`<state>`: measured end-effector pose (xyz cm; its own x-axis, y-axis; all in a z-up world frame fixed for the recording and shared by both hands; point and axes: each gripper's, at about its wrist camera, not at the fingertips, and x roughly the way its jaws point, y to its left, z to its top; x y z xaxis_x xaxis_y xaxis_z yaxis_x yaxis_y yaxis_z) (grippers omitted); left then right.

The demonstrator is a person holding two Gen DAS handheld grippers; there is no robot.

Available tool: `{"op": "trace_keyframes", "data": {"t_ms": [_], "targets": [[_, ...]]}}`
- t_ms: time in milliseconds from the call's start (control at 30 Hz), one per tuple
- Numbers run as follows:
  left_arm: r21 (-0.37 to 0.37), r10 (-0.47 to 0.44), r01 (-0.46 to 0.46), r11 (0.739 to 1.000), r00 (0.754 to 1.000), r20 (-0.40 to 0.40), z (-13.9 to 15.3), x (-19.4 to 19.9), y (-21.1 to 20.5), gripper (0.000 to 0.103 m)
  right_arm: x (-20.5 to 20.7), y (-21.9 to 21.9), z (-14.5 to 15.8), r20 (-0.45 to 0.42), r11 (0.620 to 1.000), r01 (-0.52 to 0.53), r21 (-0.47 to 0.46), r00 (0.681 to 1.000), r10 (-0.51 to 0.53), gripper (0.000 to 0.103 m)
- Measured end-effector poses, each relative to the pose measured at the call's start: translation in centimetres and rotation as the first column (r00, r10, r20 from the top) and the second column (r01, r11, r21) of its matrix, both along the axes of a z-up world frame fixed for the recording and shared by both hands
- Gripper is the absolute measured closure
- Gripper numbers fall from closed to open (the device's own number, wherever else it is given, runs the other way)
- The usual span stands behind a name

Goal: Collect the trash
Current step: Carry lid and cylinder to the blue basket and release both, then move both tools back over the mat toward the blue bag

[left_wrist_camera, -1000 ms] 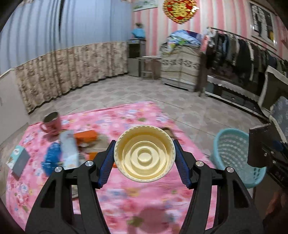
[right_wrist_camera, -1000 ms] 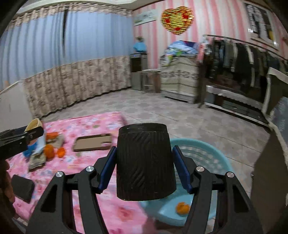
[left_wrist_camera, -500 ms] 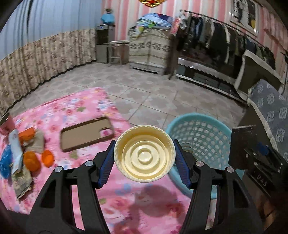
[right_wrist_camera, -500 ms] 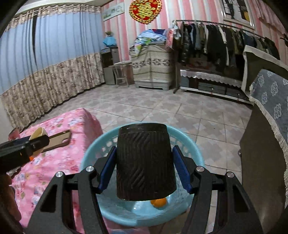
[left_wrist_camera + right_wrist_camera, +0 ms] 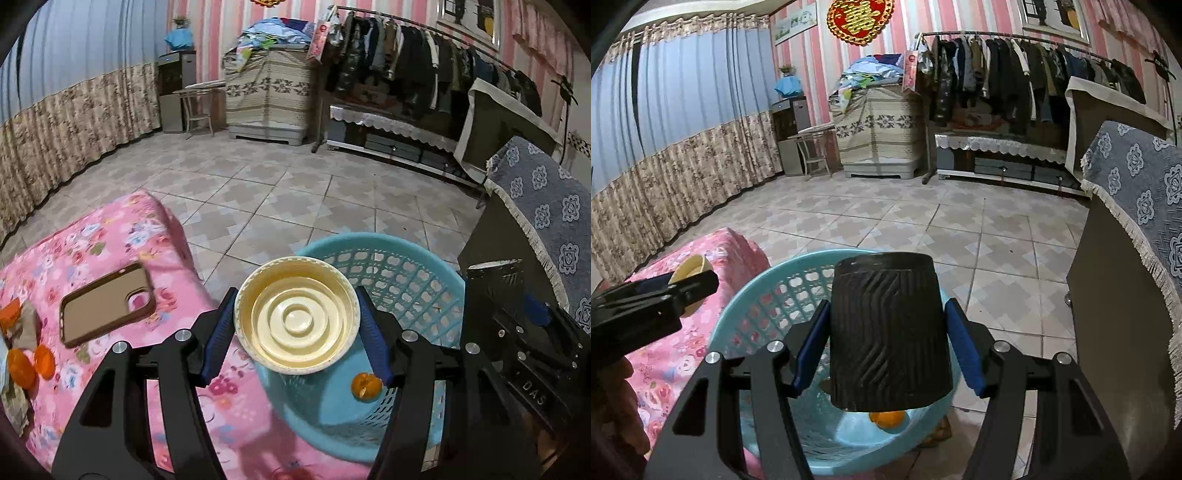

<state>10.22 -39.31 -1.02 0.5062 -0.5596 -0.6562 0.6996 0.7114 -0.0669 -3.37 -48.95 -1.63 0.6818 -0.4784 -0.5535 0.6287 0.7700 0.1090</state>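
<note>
My left gripper (image 5: 297, 319) is shut on a cream plastic lid (image 5: 297, 314), held face-on just over the near rim of the light blue mesh basket (image 5: 406, 284). My right gripper (image 5: 886, 332) is shut on a black ribbed paper cup (image 5: 886, 332), upside down, hanging over the same basket (image 5: 764, 306). An orange peel (image 5: 365, 384) lies on the basket floor, also seen under the cup as the peel (image 5: 888, 419). The right gripper with its cup (image 5: 495, 280) shows at the right of the left wrist view. The left gripper with the lid (image 5: 690, 271) shows at the left of the right wrist view.
The table with a pink floral cloth (image 5: 110, 258) holds a brown phone case (image 5: 103, 304), orange peels (image 5: 22, 369) and paper scraps at the left edge. A dark cabinet with a blue patterned cover (image 5: 1126, 277) stands right of the basket. Tiled floor lies beyond.
Both grippers swung right from over the pink table to the blue basket and dropped a little. Lid and cup stayed gripped.
</note>
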Motion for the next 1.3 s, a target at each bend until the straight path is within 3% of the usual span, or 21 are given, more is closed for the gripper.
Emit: {"op": "trace_keyframes", "data": {"t_ms": [100,167,200,333,533,667,867,933,967,1000,1167,1300], "targets": [[0.009,-0.02,0.021,1.0,1.0,-0.015,-0.2,0.2,-0.7,0.04,-0.2,-0.4,0.0,0.002,1.0,0.009,0.006,1.0,-0.009,0.041],[0.012,-0.017,0.017,1.0,1.0,-0.017,-0.1,0.3,-0.8,0.022,-0.1,-0.5,0.0,0.002,1.0,0.01,0.004,1.0,-0.01,0.041],[0.006,-0.008,0.008,1.0,1.0,-0.007,0.2,0.3,-0.7,0.02,-0.1,-0.5,0.0,0.001,1.0,0.01,0.003,1.0,-0.01,0.041],[-0.003,0.016,-0.016,1.0,1.0,0.024,1.2,0.7,0.3,0.018,-0.1,-0.5,-0.1,-0.002,1.0,0.002,0.002,1.0,-0.002,0.041],[-0.017,0.128,-0.127,0.992,0.986,0.103,3.1,1.2,4.7,0.014,0.8,0.6,-0.3,-0.009,1.0,-0.029,0.004,1.0,0.029,0.041],[-0.031,0.226,-0.224,0.974,0.96,0.167,4.3,0.6,8.9,0.009,2.2,1.6,0.0,-0.012,0.998,-0.063,-0.006,0.998,0.063,0.041],[-0.046,0.322,-0.319,0.947,0.929,0.182,5.2,0.7,14.8,0.009,3.6,2.7,0.1,-0.017,0.997,-0.077,-0.026,0.997,0.077,0.04],[-0.048,0.355,-0.352,0.935,0.917,0.181,5.3,0.9,17.1,0.008,3.8,2.8,0.2,-0.017,0.997,-0.067,-0.038,0.998,0.066,0.034],[-0.047,0.37,-0.368,0.929,0.911,0.182,5.4,1.0,18.2,0.008,3.7,2.8,0.4,-0.008,0.998,-0.052,-0.047,0.999,0.052,0.02],[-0.046,0.389,-0.388,0.921,0.902,0.187,5.5,1.2,19.4,0.008,3.6,2.8,0.7,0.001,0.998,-0.039,-0.053,0.999,0.039,0.015],[-0.052,0.478,-0.477,0.877,0.858,0.187,6.0,1.9,25.0,0.008,3.1,4.3,1.5,0.01,0.997,-0.036,-0.071,0.999,0.036,0.013],[-0.058,0.54,-0.54,0.839,0.816,0.205,6.1,1.9,30.1,0.007,3.3,7.4,2.3,0.023,0.99,-0.094,-0.106,0.995,0.096,0.013]]}}
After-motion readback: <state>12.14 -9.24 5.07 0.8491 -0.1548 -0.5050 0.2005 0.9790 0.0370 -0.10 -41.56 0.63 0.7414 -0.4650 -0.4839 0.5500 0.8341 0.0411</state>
